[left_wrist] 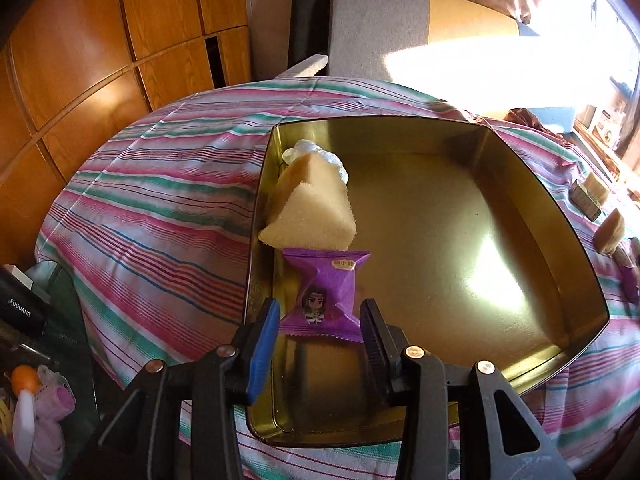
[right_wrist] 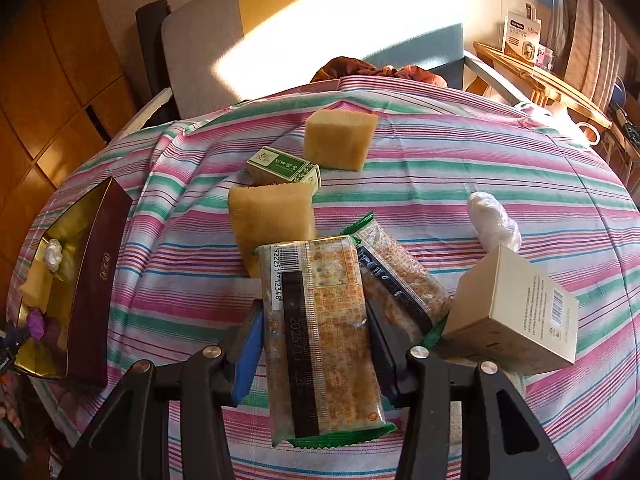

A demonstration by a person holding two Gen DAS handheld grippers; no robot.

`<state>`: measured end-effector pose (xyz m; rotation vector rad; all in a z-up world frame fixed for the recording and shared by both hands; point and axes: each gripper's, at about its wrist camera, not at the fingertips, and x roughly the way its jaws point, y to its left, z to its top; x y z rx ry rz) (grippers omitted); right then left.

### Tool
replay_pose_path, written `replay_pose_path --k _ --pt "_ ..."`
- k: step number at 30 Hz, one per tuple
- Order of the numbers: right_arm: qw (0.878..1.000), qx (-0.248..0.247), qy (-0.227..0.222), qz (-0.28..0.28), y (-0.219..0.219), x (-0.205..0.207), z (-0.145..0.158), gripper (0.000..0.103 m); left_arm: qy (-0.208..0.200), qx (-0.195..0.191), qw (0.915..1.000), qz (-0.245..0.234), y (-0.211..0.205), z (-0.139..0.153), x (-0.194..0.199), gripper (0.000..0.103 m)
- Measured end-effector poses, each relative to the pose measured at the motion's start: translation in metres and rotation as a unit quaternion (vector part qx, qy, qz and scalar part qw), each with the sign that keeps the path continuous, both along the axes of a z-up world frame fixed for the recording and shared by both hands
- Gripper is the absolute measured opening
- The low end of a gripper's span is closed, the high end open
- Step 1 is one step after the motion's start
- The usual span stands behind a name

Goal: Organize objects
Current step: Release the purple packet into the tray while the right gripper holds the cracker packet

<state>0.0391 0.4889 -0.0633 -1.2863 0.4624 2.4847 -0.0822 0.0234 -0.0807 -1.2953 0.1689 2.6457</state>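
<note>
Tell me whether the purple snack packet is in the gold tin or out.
In. The purple snack packet lies on the gold tin's floor by its left wall, below the pale sponge wedge.

Strong sunlight pours in from my upper right, blowing out the window [left_wrist: 616, 40] and the bed [right_wrist: 320, 20] beyond to pure white. I'm getting a hot glare patch on the gold tin's floor [left_wrist: 492, 276]. Fisheye bends every edge, corners go dark, and both views are slightly soft.

Home living room — wooden cabinets [left_wrist: 80, 60], sofa [left_wrist: 380, 28], striped tablecloth [right_wrist: 440, 168], sunlit window.
</note>
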Motion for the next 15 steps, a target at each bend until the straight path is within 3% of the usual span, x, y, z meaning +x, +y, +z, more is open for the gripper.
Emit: replay_pose_path --k 2,9,15 --pt "1.0 -0.006 0.013 -0.01 0.004 0.003 0.005 0.048 0.004 0.011 0.9999 0.006 -0.005 0.004 0.001 0.05" --pt "0.997 -0.049 0.049 -0.033 -0.005 0.007 0.032 0.048 0.035 0.035 0.9987 0.015 -0.02 0.027 0.01 0.053" --pt "0.995 -0.063 0.062 0.043 -0.077 -0.028 0.062 0.048 0.049 0.049 0.9974 0.02 -0.028 0.039 0.021 0.056"
